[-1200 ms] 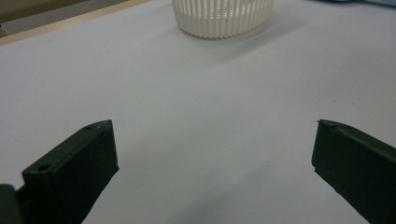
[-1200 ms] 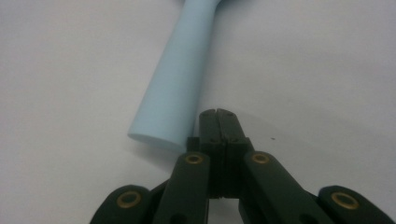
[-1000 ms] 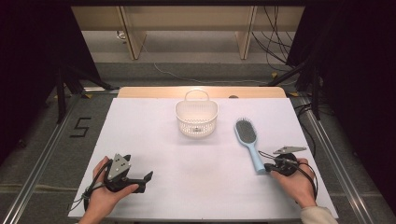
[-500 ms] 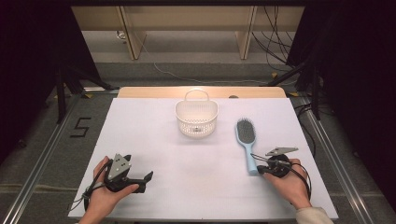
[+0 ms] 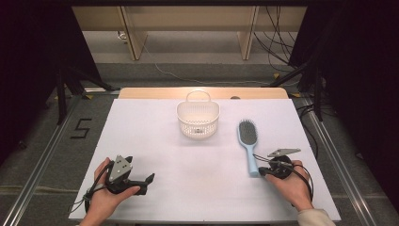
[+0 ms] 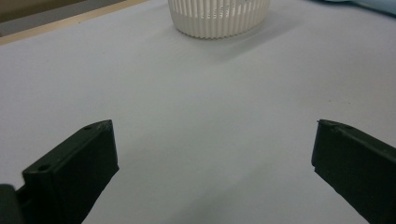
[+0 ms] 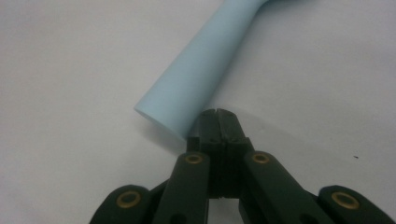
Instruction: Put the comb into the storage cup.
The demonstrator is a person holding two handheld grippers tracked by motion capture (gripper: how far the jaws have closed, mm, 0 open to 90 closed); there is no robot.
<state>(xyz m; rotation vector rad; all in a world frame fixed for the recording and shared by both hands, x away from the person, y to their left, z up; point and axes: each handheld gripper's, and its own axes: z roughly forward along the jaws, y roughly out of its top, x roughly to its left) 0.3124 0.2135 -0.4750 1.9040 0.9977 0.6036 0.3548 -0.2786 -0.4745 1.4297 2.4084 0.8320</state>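
Hairbrush (image 5: 248, 143) lies flat on the bench (image 5: 155, 136), pale blue, its bristle head pointing to twelve o'clock and its handle end toward six, at about four o'clock from the white basket (image 5: 198, 120). Your right tongs (image 5: 261, 172) sit at the very butt of that handle. In the right gripper view the jaws are pressed fully together with nothing between them, their tip just touching the side of the handle end (image 7: 187, 91).

Risk first: closed like this, the tongs can only nudge. I judge that a push from here would slide or spin the brush on the smooth surface, perhaps toward the basket, rather than lift it. You need to spread the jaws and straddle the handle; come in too near the end and the round handle may squirt out.

Your left tongs (image 5: 143, 183) rest near seven o'clock on the bench, jaws wide apart and holding nothing, aimed toward the basket (image 6: 219, 18).

The bench top is plain white with a wooden strip along its far edge. Around it the floor (image 5: 75, 127) is grey, marked with a "5" at nine o'clock; cables (image 5: 277, 56) trail at one o'clock, amid dark surroundings.
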